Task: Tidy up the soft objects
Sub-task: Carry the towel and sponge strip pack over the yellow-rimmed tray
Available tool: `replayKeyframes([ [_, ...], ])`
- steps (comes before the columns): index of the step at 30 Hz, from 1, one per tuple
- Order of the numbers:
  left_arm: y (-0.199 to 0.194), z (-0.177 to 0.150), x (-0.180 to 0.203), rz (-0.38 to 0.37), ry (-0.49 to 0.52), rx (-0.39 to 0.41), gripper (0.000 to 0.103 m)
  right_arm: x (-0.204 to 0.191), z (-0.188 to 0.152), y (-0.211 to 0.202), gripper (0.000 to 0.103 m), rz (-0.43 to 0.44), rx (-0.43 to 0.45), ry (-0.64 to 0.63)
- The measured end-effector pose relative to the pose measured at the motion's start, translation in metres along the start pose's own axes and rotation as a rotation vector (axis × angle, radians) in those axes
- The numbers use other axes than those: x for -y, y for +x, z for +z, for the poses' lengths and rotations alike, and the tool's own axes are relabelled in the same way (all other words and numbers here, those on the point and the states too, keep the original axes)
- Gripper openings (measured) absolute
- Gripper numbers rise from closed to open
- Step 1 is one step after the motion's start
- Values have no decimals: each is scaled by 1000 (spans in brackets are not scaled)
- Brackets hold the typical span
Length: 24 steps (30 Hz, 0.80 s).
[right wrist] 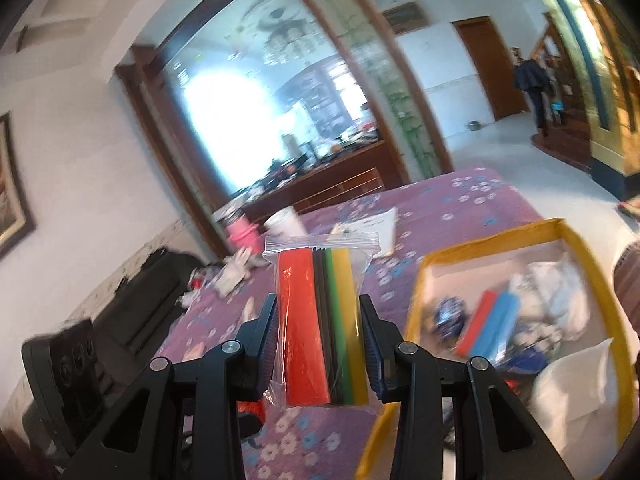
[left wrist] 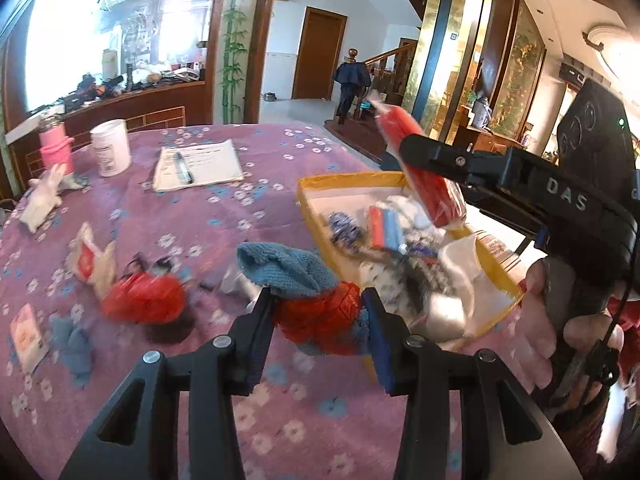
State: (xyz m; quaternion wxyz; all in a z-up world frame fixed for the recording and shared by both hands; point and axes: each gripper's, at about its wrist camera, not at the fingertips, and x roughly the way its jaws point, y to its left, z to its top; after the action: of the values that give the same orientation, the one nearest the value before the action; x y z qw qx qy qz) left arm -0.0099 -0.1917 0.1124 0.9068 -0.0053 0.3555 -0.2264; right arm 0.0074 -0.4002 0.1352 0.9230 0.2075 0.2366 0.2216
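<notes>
**Both grippers loaded beside the yellow box**

The left gripper (left wrist: pixel 318 320) is clenched on a red netted bundle wrapped in blue terry cloth (left wrist: pixel 316 308), holding it just above the purple flower-print tablecloth (left wrist: pixel 224 216), close to the near-left edge of the shallow yellow-rimmed cardboard box (left wrist: pixel 308 184). The right gripper (right wrist: pixel 320 340) grasps a clear zip bag of coloured foam sheets, red, black, green and yellow (right wrist: pixel 320 328), held upright and raised; in the left wrist view that bag (left wrist: pixel 420 176) hangs over the box's far right corner.

Inside the box lie a red-and-blue foam pack (left wrist: pixel 382 226), a blue-and-white patterned pouch (left wrist: pixel 344 230), white plastic bags (left wrist: pixel 460 272) and other blurred soft items. Its near-left stretch of white floor shows bare in the right wrist view.

On the cloth left of the box, well apart from it, sit a second red netted bundle (left wrist: pixel 142 298), a small blue cloth toy (left wrist: pixel 74 344), a white-and-red packet (left wrist: pixel 90 260) and a white plush toy (left wrist: pixel 42 196). Farther back stand a white plastic jar (left wrist: pixel 111 147), a pink cup (left wrist: pixel 56 148) and a paper sheet with a black pen (left wrist: pixel 198 164). Open cloth lies between these and the box, and along the near table edge.
</notes>
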Motion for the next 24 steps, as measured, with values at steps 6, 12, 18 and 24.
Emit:
replayKeyframes([
  [6, 44, 35, 25, -57, -23, -33, 42, 54, 38, -6, 41, -195, 62, 126],
  [12, 123, 57, 48, -86, -35, -131, 42, 120, 37, 6, 41, -324, 17, 246],
  [18, 165, 50, 66, -149, 16, -216, 42, 167, 25, 10, 41, -425, -84, 324],
  [24, 180, 39, 69, -136, 57, -245, 43, 167, 22, 25, 41, -459, -150, 299],
])
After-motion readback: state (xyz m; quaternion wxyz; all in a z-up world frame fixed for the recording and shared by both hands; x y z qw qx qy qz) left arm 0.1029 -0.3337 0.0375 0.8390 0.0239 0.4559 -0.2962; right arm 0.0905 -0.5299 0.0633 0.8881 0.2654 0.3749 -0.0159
